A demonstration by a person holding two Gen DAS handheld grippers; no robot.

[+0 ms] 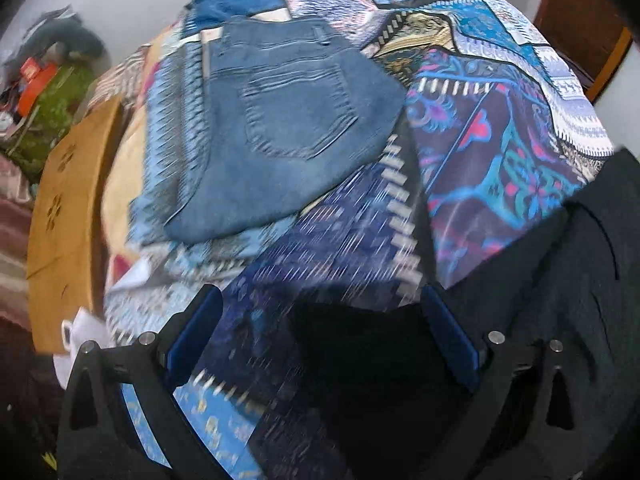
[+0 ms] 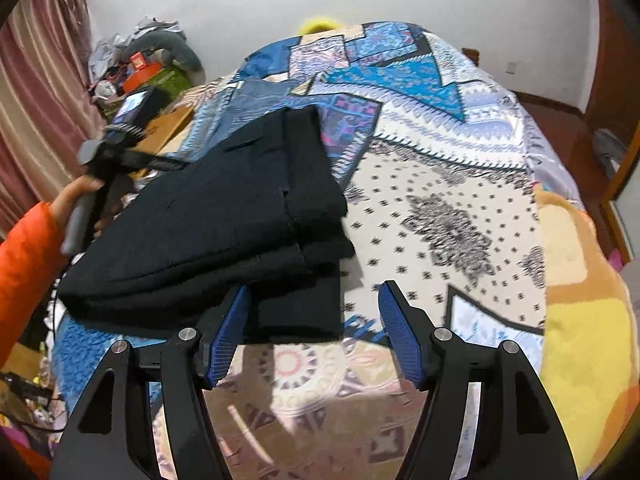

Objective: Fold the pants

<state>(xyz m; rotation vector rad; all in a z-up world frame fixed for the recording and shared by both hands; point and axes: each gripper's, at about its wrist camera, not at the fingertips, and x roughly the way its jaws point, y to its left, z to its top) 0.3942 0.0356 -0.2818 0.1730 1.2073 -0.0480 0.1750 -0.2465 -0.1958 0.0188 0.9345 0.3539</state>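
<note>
A bed (image 2: pixel 460 208) is covered by a patchwork bedspread (image 1: pixel 500 152) printed in blue, white and purple. Folded black pants (image 2: pixel 208 232) are laid on its near left part, stacked in several layers. Folded blue jeans (image 1: pixel 288 128) are laid farther back on the left, back pocket upward, just beyond the black pants. A yellow-orange blanket (image 2: pixel 580 320) is spread along the right edge. Something yellow (image 2: pixel 320 24) is seen at the far end.
</note>
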